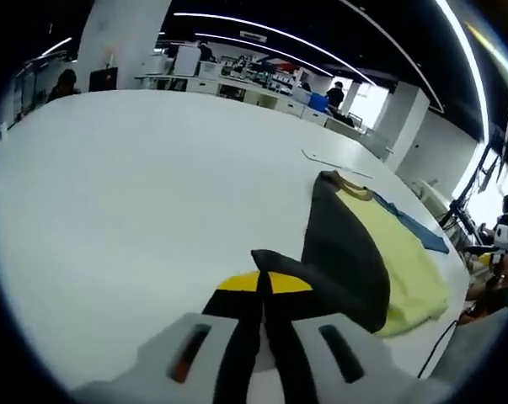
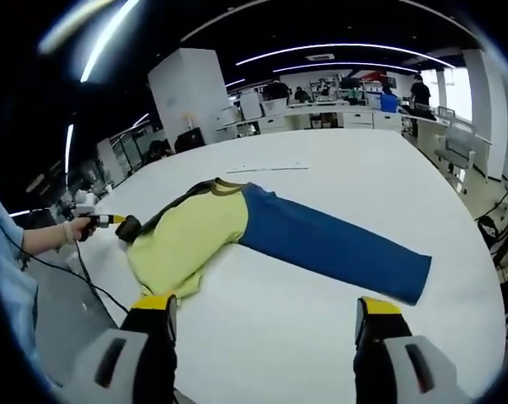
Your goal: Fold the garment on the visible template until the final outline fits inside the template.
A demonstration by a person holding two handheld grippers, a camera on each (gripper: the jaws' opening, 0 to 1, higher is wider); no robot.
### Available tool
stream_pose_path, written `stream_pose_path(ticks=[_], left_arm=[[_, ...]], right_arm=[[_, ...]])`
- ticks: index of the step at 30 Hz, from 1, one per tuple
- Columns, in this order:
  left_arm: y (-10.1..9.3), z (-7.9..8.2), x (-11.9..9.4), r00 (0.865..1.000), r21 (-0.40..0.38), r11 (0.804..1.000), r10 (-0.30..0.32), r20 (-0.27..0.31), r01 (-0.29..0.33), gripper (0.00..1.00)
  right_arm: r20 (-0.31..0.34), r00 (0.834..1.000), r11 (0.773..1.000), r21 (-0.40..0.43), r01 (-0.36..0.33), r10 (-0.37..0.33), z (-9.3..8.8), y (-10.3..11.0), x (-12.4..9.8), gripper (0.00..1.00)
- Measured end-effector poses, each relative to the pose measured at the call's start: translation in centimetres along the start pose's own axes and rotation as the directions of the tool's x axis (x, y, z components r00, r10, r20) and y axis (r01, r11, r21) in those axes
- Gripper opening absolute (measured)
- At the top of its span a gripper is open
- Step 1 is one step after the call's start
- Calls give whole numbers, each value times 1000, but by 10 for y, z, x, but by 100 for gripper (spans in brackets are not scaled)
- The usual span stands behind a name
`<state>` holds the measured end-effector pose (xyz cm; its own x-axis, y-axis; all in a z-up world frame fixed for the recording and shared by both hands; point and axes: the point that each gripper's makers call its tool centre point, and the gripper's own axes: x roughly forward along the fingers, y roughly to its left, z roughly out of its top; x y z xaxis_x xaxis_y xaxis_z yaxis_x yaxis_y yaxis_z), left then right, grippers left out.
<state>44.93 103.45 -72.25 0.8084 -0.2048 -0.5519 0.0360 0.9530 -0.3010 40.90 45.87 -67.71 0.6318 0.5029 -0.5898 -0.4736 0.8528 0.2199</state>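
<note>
A long-sleeved garment lies on the white table (image 2: 338,345): yellow body (image 2: 190,237), blue sleeve (image 2: 329,244) spread to the right, dark grey sleeve (image 1: 346,265) folded across the body. My left gripper (image 1: 263,290) is shut, its yellow-tipped jaws pinching the end of the dark grey sleeve. The same gripper (image 2: 123,225) appears in the right gripper view at the garment's left edge, held by a hand (image 2: 75,229). My right gripper (image 2: 266,313) stands open above bare table in front of the garment, touching nothing. A thin template line (image 2: 266,168) runs beyond the collar (image 2: 221,186).
The table (image 1: 127,210) stretches wide and white to the left of the garment. A black cable (image 2: 93,286) hangs off the table's near-left edge by a person's light blue sleeve (image 2: 5,278). Desks, a white pillar (image 2: 190,93) and people stand far behind.
</note>
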Motion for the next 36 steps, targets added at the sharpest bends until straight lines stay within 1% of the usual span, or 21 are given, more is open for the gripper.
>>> stream_pose_path(ticks=[1, 5, 6, 8, 9, 10, 11, 14, 15, 16, 17, 18, 19, 21, 23, 25, 26, 29, 33, 36], left_arm=[[8, 3, -4, 1000, 4, 1000, 13, 6, -13, 0], [27, 14, -18, 998, 14, 999, 47, 32, -47, 0], [36, 18, -22, 997, 14, 998, 60, 43, -61, 0], [48, 24, -28, 995, -2, 997, 78, 58, -78, 0], [52, 25, -30, 995, -3, 996, 85, 59, -85, 0], [61, 27, -31, 993, 1, 995, 104, 60, -104, 0], [63, 27, -33, 991, 8, 993, 117, 59, -118, 0], [80, 29, -35, 986, 0, 988, 156, 60, -156, 0], [88, 30, -35, 983, -6, 985, 173, 64, -173, 0], [94, 30, -35, 980, 4, 982, 189, 64, -190, 0], [103, 29, -36, 974, -3, 976, 217, 60, -218, 0], [109, 30, -36, 972, -16, 974, 225, 63, -224, 0], [121, 32, -34, 970, -44, 972, 235, 67, -233, 0], [133, 32, -30, 969, -42, 970, 242, 57, -240, 0], [144, 35, -25, 965, -34, 966, 258, 51, -256, 0], [150, 37, -23, 963, -38, 964, 264, 53, -262, 0], [153, 37, -21, 964, -31, 965, 261, 50, -259, 0], [160, 33, -15, 964, -13, 965, 263, 33, -263, 0], [170, 29, -7, 964, 6, 964, 266, 9, -267, 0], [174, 26, -3, 964, 29, 964, 265, -6, -264, 0]], right_arm=[[-1, 1000, 1000, -1, 1, -1, 0, 0, 0, 88], [-6, 1000, 1000, -6, 3, -3, 0, 1, -1, 88], [-8, 1000, 1000, -7, 4, -4, 0, 2, -1, 88], [-11, 1000, 1000, -7, 5, -5, 0, 2, 0, 88], [-12, 1000, 1000, -7, 4, -5, 0, 3, 0, 88], [-14, 1000, 1000, -8, 5, -5, 0, 3, 1, 88], [-17, 1000, 1000, -11, 6, -6, 0, 4, 2, 88], [-22, 1000, 1000, -10, 6, -6, 0, 5, 4, 88], [-23, 1000, 1000, -10, 5, -6, -1, 5, 5, 88], [-25, 1000, 1000, -9, 6, -6, -1, 5, 6, 88], [-29, 1000, 1000, -6, 9, -9, -3, 5, 6, 88], [-33, 999, 1000, -7, 10, -10, -4, 6, 6, 88], [-33, 999, 1000, -7, 12, -12, -5, 6, 5, 88], [-37, 999, 1000, 1, 21, -21, -7, 5, 4, 88], [-48, 998, 999, 9, 33, -32, -12, 2, 3, 88], [-66, 997, 999, 18, 48, -47, -18, -1, 2, 88], [-65, 997, 999, 18, 52, -50, -18, -1, 2, 88], [-68, 996, 998, 34, 61, -58, -22, 0, 1, 88], [-86, 994, 997, 30, 65, -62, -27, 2, 3, 88], [-80, 995, 997, 43, 70, -66, -28, 3, 3, 88]])
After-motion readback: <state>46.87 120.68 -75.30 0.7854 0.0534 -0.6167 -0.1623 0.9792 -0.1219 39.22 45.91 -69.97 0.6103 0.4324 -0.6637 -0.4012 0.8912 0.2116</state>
